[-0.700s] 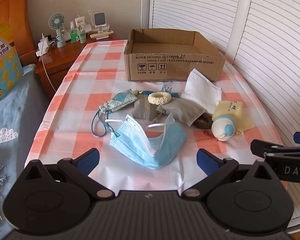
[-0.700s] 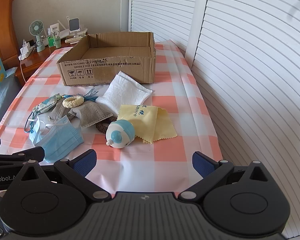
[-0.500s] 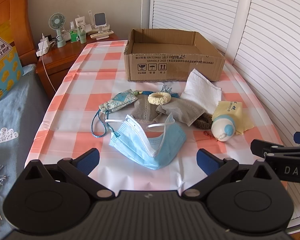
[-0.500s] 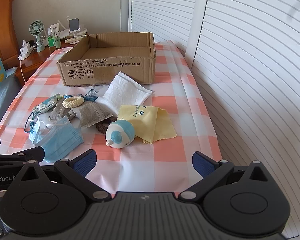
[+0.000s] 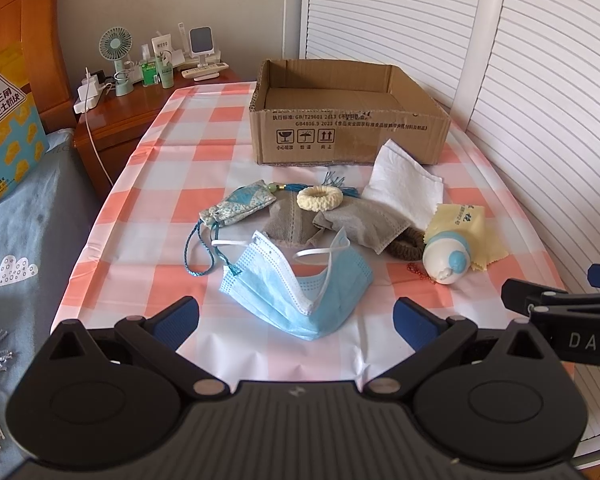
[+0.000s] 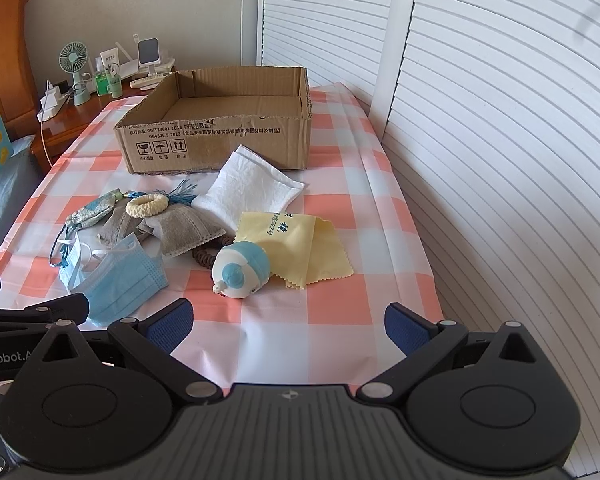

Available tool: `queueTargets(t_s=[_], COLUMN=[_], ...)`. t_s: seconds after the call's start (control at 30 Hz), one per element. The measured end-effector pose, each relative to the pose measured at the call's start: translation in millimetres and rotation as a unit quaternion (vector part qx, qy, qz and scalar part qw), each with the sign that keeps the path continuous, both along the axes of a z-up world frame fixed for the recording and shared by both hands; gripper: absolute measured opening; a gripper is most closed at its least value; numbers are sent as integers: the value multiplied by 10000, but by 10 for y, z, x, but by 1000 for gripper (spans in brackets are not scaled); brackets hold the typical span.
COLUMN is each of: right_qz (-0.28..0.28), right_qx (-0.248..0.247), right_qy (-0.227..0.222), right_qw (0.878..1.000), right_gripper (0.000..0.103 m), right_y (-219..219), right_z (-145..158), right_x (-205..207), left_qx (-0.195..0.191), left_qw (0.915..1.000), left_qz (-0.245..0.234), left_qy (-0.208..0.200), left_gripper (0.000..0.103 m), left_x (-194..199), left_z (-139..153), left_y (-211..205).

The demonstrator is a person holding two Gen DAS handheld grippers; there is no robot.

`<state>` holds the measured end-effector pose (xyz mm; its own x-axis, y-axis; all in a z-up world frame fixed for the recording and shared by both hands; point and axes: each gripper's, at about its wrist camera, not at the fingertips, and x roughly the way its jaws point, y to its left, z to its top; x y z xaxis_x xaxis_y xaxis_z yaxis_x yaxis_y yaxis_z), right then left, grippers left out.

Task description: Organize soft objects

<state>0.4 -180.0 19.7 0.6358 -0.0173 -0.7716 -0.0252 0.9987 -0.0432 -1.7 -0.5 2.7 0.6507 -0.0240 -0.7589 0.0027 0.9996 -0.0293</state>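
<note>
Soft things lie heaped on the checked tablecloth (image 5: pixel 180 168): a blue face mask (image 5: pixel 300 292), grey masks (image 5: pixel 356 222), a cream scrunchie (image 5: pixel 320 198), a patterned pouch (image 5: pixel 240 206), a white cloth (image 5: pixel 404 186), a yellow cloth (image 5: pixel 466 222) and a blue-white plush toy (image 5: pixel 446 260). Behind them stands an open cardboard box (image 5: pixel 348 136), nothing visible inside. My left gripper (image 5: pixel 296 318) hangs open just before the blue mask. My right gripper (image 6: pixel 288 320) is open too, short of the plush toy (image 6: pixel 242 268) and yellow cloth (image 6: pixel 296 246); nothing sits between either pair of fingers.
White louvred doors (image 6: pixel 500 160) run along the table's right edge. A wooden nightstand (image 5: pixel 120 112) with a small fan and bottles stands at the far left, with a bed and a yellow bag (image 5: pixel 8 128) nearer. A brown hair tie (image 5: pixel 406 246) lies by the toy.
</note>
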Motion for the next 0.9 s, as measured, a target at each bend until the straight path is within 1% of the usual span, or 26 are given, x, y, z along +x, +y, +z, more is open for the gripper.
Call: queueTargets(t_s=[0.7,0.9], right_qz=[5,30], right_qx=[-1,12], right_qy=[-12,-22], right_qw=[10000,10000], right_gripper=[103,103], right_y=[9,-3], right_z=[-23,39], right_x=[2,4], left_qx=[-2,-11], left_qw=[10000,10000], left_qz=[0,4], left_qy=[-6,-10], left_gripper=[102,102], left_x=[-4,-1], left_z=[-5,-1], left_y=[4,10])
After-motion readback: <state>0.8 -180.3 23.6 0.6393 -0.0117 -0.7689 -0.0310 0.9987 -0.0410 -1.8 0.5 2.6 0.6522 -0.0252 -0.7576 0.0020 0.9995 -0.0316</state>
